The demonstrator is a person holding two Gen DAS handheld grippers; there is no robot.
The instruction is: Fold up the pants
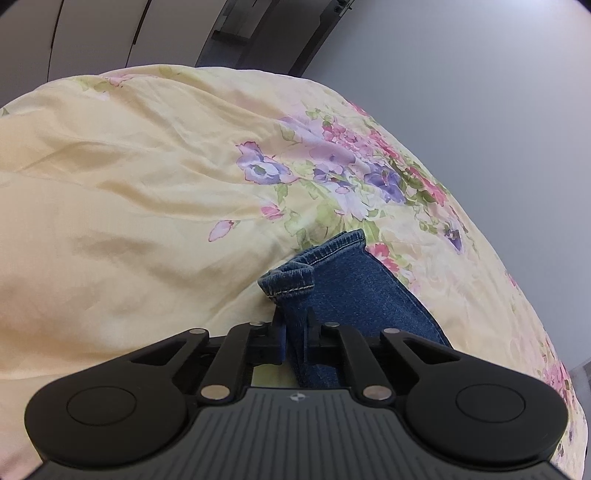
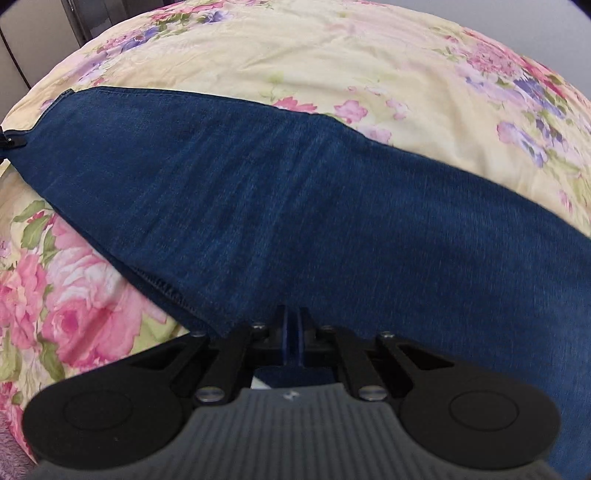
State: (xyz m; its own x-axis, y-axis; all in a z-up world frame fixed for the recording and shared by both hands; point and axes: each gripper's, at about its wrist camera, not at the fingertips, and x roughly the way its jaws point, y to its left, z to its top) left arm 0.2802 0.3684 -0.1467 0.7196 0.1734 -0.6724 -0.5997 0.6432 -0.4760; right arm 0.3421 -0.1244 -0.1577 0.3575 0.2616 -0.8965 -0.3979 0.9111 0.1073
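Blue denim pants (image 2: 295, 206) lie across a yellow floral bedspread (image 2: 332, 62). In the left wrist view my left gripper (image 1: 293, 325) is shut on the pants (image 1: 351, 291) near the hem ends of the legs, which stick out past the fingers, one cuff folded over. In the right wrist view my right gripper (image 2: 293, 325) is shut on the near edge of the wide denim part. The cloth runs from the far left down to the right. The other gripper's tip (image 2: 11, 142) shows at the left edge, holding the far end.
The bedspread (image 1: 129, 203) is wrinkled and fills most of the left wrist view. A grey wall (image 1: 480, 92) stands to the right of the bed and a dark door frame (image 1: 266, 33) behind it. A purple fuzzy cloth (image 2: 11, 458) shows at the bottom left.
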